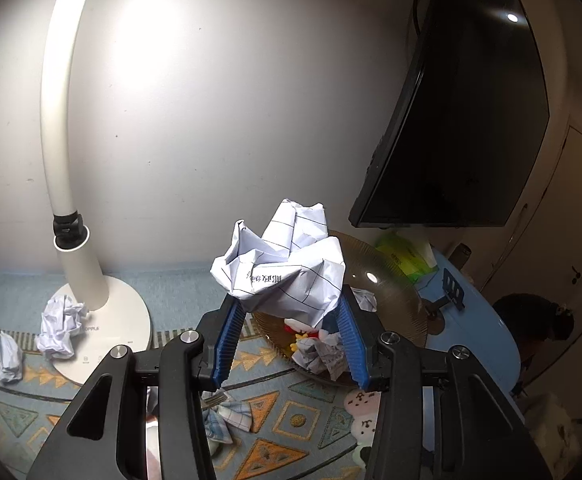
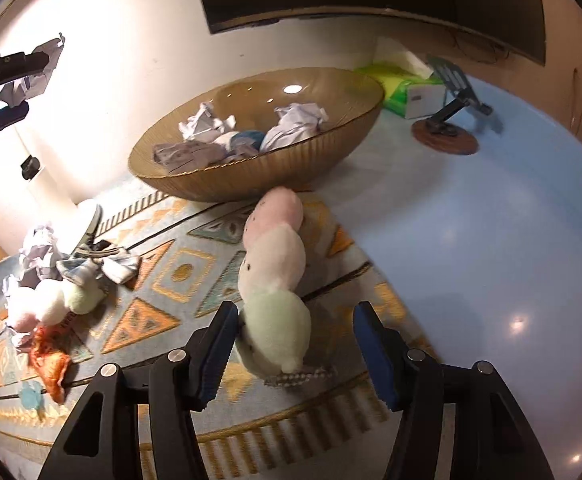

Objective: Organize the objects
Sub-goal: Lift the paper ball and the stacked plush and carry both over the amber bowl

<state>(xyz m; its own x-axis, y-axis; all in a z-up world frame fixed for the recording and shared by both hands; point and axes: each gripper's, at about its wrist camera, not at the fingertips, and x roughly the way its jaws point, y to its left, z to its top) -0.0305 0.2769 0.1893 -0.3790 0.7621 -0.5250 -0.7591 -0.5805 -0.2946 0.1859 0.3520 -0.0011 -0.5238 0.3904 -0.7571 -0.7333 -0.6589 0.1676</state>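
Note:
A big crumpled sheet of lined paper is pinched between the blue pads of my left gripper, which is shut on it. It hangs above the near rim of a brown ribbed glass bowl. The right wrist view shows that bowl holding several paper balls. A pink, white and green plush toy lies on the patterned mat. Its green end sits between the fingers of my open right gripper, close to the left pad. My left gripper with its paper shows at the upper left.
A white desk lamp stands left, with two paper balls by its base. A black monitor, a green tissue pack and a phone stand are behind the bowl. A second plush, checked cloth and paper lie on the mat.

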